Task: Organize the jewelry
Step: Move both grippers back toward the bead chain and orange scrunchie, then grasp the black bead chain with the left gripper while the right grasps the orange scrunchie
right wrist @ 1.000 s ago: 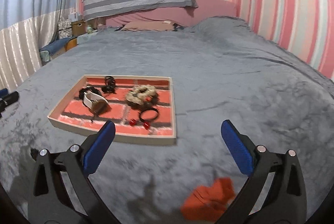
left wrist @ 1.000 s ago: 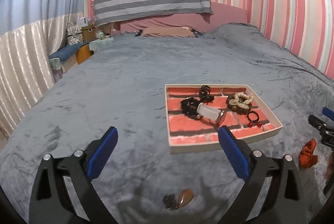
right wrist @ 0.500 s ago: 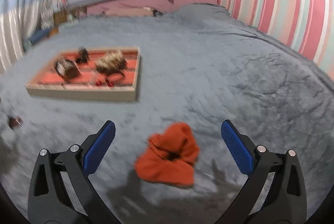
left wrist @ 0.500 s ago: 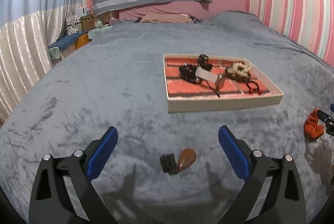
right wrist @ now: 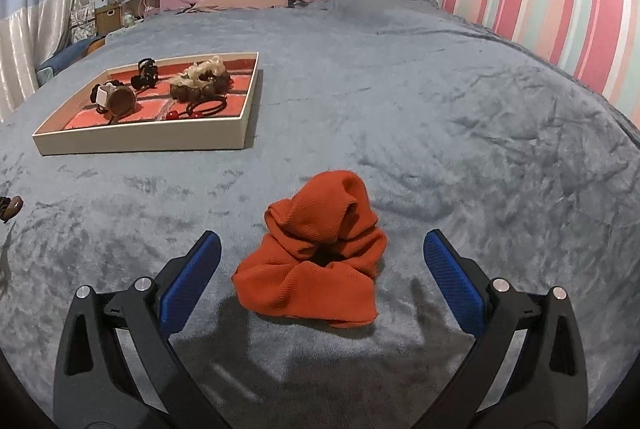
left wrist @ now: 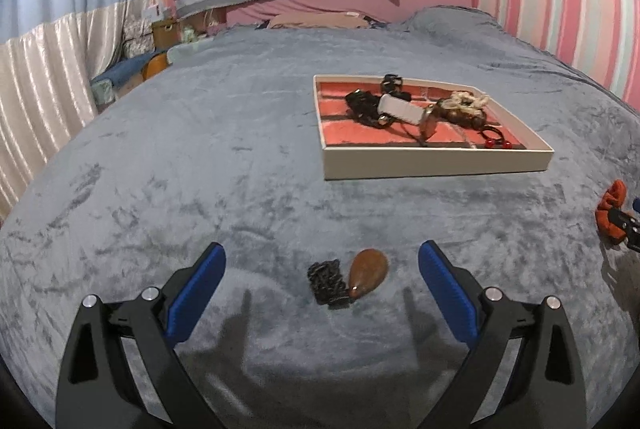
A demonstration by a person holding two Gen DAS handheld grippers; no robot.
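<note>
We hold both sets of jaws wide: the left gripper frames the brown pendant at lower centre, the right gripper frames the orange scrunchie, tray upper left.

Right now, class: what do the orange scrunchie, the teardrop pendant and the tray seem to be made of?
Orange scrunchie: ribbed knit fabric, matte; fine ribs and soft folds show.
Teardrop pendant: smooth brown, faintly glossy; perhaps polished wood or stone, the look leaves it open.
Tray: stiff off-white walls, matte, probably cardboard or painted wood; its red floor looks like soft fabric.
</note>
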